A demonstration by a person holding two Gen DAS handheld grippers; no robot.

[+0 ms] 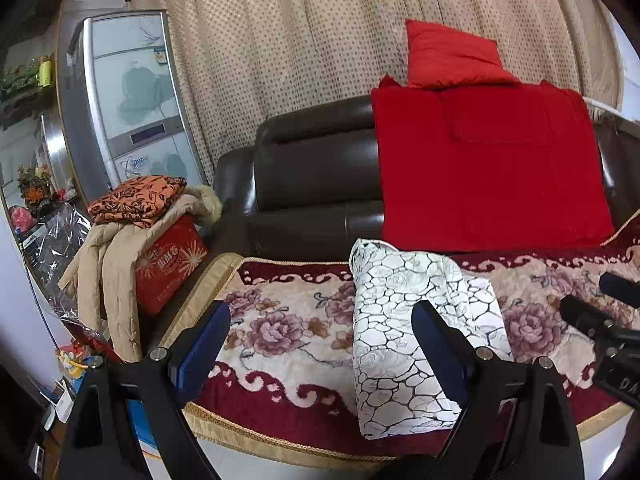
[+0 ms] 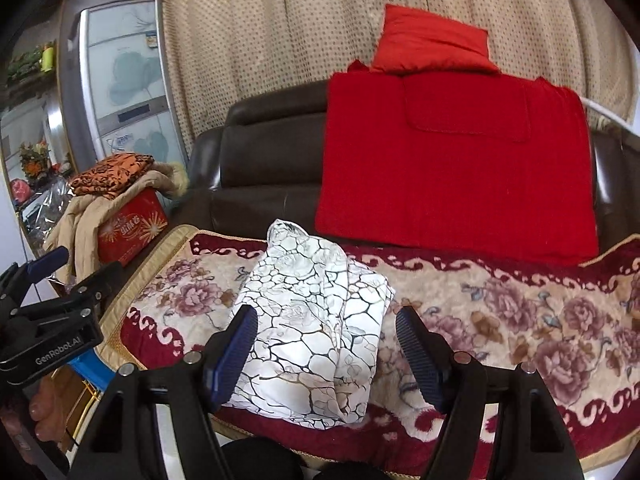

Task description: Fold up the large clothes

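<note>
A white garment with a dark crackle print [image 1: 404, 344] lies folded into a narrow bundle on the floral sofa cover [image 1: 280, 332], its long side running from the near edge of the seat toward the backrest. In the right wrist view the same garment [image 2: 312, 340] sits left of the middle of the seat, with the red-bordered cover [image 2: 520, 320] stretching bare to its right.

The left gripper [image 1: 322, 334] hangs above the near-left part of the seat with its fingers wide apart and nothing between the pads; its right finger [image 1: 436, 344] overlaps the garment in the picture, but whether it touches the cloth cannot be told. The right gripper [image 2: 326, 344] is above the near end of the bundle, its fingers also spread apart, one on each side of the folded cloth and clear of it. Each gripper shows at the edge of the other's view.

Behind the seat a red knitted blanket [image 1: 492, 168] is draped over the dark leather backrest [image 1: 312, 168], and a red cushion [image 1: 452, 56] rests on top of it against the beige dotted curtain [image 1: 300, 32]. To the far left a red box [image 1: 168, 264] carries a beige coat [image 1: 104, 264] and a folded orange patterned cloth [image 1: 136, 200], with a silver refrigerator [image 1: 128, 92] standing behind them
</note>
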